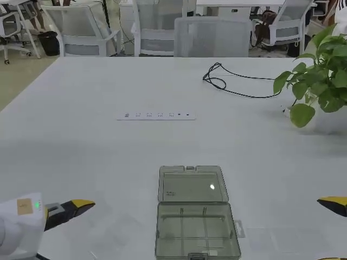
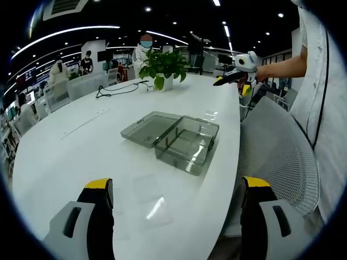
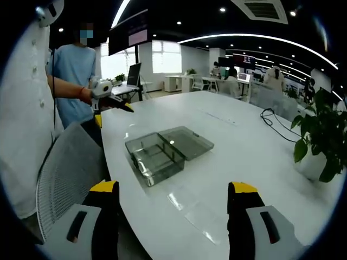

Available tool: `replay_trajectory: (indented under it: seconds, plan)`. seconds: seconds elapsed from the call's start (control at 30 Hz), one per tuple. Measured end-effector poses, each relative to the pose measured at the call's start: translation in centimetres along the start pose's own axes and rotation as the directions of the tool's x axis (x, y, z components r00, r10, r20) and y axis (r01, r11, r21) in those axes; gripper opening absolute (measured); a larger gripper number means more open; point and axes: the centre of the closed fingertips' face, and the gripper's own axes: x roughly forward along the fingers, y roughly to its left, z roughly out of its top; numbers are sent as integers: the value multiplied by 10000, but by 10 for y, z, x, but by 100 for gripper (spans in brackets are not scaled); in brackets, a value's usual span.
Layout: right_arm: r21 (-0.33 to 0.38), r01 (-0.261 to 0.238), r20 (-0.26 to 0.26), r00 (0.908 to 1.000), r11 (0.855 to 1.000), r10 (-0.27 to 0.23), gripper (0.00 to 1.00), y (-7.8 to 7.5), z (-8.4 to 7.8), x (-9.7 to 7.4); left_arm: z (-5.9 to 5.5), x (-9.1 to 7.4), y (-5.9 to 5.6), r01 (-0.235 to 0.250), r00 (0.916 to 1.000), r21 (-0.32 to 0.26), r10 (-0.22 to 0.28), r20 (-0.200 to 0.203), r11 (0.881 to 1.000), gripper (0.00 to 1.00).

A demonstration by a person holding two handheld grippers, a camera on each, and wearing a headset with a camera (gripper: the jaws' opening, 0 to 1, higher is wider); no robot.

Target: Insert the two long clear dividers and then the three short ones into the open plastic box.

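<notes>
The left gripper (image 2: 176, 184) hovered at the near edge of a white workbench (image 1: 97, 162), its jaws spread wide and holding nothing. Just ahead of those jaws, framed between them in the left gripper view, lay flat clear pieces on the tabletop. These were apparently the left-hand dividers (image 2: 147, 199), and neither fingertip touched them.

Beyond them sat the open plastic box (image 1: 159, 230), close to the person's side of the table, its lid (image 1: 192, 184) folded back flat on the far side. Faint lines crossed the base. Whether they were moulded slots or dividers already seated could not be told.

More clear pieces, the right-hand dividers (image 3: 187, 208), lay near the box on its other side. They were ahead of the right gripper (image 3: 173, 187), whose jaws likewise stood wide open and empty, short of the pieces. A potted plant (image 1: 320, 81) stood well off to the right.

Judged from the layout, the job stood at its first step, picking up a long divider. The next move would call for choosing a long piece and lowering one gripper over it. The jaws would then have to close on its thin edge, an awkward grasp since the piece lay flat against the table. After that the piece would need standing upright and lining up with the slots in the box.
</notes>
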Motion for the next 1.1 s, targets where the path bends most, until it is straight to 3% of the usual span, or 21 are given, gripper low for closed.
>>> replay_trajectory:
  seconds: [0.73, 1.1]
  plan:
    - [141, 64, 18, 10000, 9999, -64, 83, -1, -5, -2, 4, 8, -4, 213, 9998, 38, -213, -20, 9998, 100]
    - [228, 9, 177, 9998, 9997, -13, 83, 1, -6, -2, 6, 9, 0, 219, 9997, 23, -219, -67, 9998, 100]
